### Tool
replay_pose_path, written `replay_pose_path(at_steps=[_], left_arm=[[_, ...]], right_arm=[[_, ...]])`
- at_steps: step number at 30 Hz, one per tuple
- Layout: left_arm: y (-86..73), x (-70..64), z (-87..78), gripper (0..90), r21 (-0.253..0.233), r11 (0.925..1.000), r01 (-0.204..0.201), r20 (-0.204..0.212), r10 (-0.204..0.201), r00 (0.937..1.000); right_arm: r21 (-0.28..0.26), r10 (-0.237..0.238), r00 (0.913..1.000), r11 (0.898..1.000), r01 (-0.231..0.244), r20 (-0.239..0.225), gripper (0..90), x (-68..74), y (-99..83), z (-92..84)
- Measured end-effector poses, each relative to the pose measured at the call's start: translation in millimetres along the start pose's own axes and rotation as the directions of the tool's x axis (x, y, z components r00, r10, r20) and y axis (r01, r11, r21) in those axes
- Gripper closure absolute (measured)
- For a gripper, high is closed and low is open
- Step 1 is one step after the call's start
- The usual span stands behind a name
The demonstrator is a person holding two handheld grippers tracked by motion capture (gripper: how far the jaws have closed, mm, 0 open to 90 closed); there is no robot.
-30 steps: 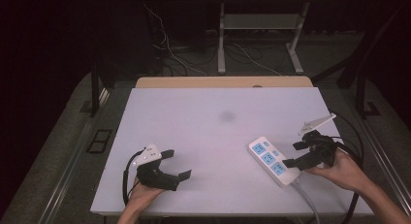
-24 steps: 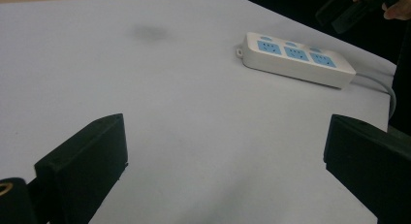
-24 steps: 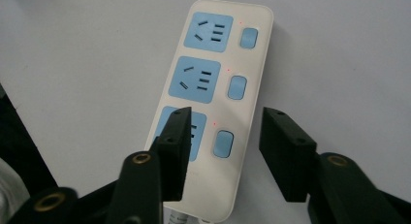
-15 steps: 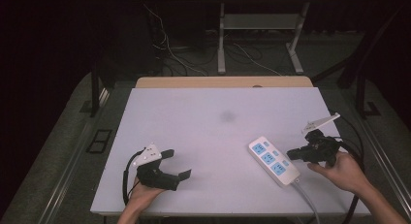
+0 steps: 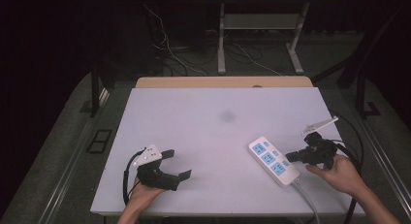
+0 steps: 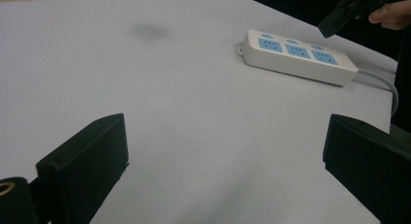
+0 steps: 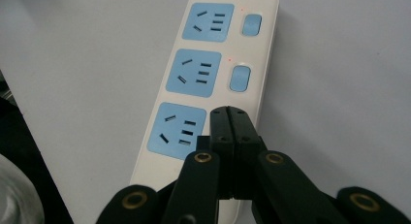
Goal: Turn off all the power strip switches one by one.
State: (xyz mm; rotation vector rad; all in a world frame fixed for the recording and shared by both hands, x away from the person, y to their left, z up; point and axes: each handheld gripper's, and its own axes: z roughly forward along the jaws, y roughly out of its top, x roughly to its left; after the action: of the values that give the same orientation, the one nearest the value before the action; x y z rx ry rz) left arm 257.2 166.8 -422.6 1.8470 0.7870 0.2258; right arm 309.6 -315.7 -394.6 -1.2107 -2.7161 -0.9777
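The right gripper (image 7: 228,118) has its fingers pressed together, the tip over the third switch of the power strip (image 7: 213,64); press straight down, gently, so the strip does not slide. The left gripper (image 5: 175,165), fingers wide apart, rests on the table (image 5: 203,117) well apart from the strip.

Table (image 5: 194,136): white matte top, rectangular. Pale wooden strip (image 5: 223,82) along its far edge.
Smudge (image 5: 227,117): faint grey mark on the top, right of centre, towards the far half.
Floor (image 5: 63,151): grey carpet around the table.
Floor plate (image 5: 99,140): black, two-section, just left of the table.
Loose cables (image 5: 169,49): tangled on the floor beyond the far edge.
Metal frame legs (image 5: 221,40): light grey, behind the cables.
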Motion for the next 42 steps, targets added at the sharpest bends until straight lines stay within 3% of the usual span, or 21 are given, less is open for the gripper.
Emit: replay_pose_path(at_steps=[10, 25, 30, 38, 42], left_arm=[[-0.1, 0.2, -0.1, 1.1, 0.002, 1.0000, -0.001, -0.002, 0.001, 1.0000], [-0.5, 0.7, 0.4, 1.1, 0.017, 0.9998, -0.005, -0.012, 0.005, 0.9999], [-0.6, -0.3, 0.3, 1.1, 0.015, 0.9999, -0.006, -0.010, 0.006, 0.9999], [-0.5, 0.0, -1.2, 1.1, 0.009, 1.0000, -0.003, -0.014, 0.003, 0.9999], [-0.5, 0.3, -2.1, 1.1, 0.004, 1.0000, -0.002, -0.017, 0.002, 0.9999]], right_arm=[[0.011, 0.004, 1.0000, 1.000, -0.004, -0.004, 89.6, 0.1, -1.8, 10.7], [-0.023, 0.038, 0.9982, 0.999, -0.040, -0.045, 89.9, -6.3, -10.4, 16.8], [-0.027, 0.004, 0.9995, 1.000, -0.004, -0.031, 89.9, -3.9, -11.4, 16.8], [-0.024, 0.019, 0.9983, 1.000, -0.020, -0.056, 90.0, -7.8, -11.2, 17.1], [-0.026, -0.002, 0.9995, 1.000, 0.001, -0.031, 90.0, -4.2, -11.7, 17.3]])
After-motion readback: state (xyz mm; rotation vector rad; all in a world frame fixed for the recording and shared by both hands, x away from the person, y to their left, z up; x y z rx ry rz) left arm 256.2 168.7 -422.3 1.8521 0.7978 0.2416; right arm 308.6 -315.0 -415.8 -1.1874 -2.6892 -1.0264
